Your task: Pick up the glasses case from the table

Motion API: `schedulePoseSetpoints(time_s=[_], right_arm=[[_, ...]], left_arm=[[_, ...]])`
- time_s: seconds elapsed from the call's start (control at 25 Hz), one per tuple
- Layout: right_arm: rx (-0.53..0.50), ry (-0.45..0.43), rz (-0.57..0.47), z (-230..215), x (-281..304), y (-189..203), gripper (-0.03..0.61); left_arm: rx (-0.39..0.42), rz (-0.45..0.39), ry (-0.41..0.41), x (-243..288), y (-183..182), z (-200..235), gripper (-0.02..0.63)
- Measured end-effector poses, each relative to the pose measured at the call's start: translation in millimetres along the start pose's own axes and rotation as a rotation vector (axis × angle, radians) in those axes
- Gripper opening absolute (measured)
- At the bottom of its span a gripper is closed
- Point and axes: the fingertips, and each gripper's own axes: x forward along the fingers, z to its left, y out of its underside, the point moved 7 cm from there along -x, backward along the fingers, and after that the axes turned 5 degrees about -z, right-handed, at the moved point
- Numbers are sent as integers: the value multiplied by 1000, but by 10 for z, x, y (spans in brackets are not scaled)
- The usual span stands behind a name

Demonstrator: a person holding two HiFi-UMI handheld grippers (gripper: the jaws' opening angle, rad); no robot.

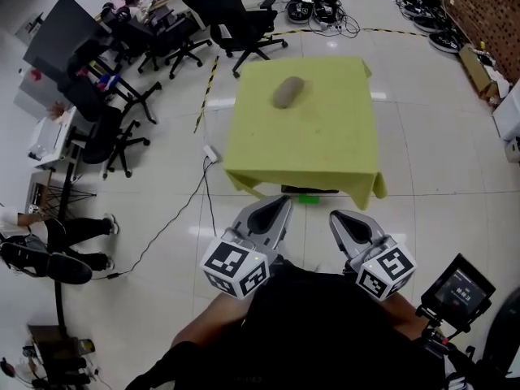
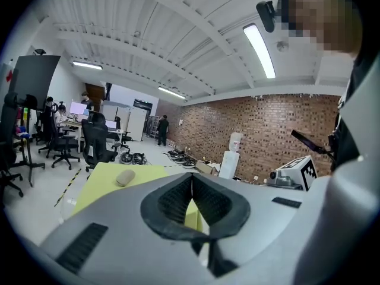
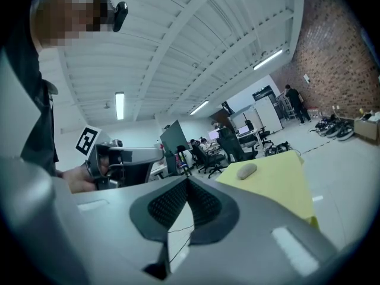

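Note:
A grey oval glasses case (image 1: 288, 92) lies on the far left part of a table under a yellow-green cloth (image 1: 325, 149). It also shows small and distant as the case (image 2: 124, 177) in the left gripper view and the case (image 3: 246, 171) in the right gripper view. Both grippers hang in front of the table's near edge, well short of the case. My left gripper (image 1: 280, 205) is shut with nothing between its jaws (image 2: 192, 180). My right gripper (image 1: 338, 218) is shut and empty too (image 3: 188, 181).
Black office chairs (image 1: 236, 23) stand beyond the table and along the left, with desks and seated people there. A cable (image 1: 175, 218) runs across the tiled floor to the table's left. A brick wall (image 2: 261, 135) lines the right side. A small screen (image 1: 457, 287) sits at my right.

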Motion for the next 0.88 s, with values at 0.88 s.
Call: schedulePoseSetpoints(time_s=[0.88], right_arm=[[-17, 33, 29, 109, 998, -23, 2]], left_arm=[[-9, -17, 5, -56, -219, 1063, 8]])
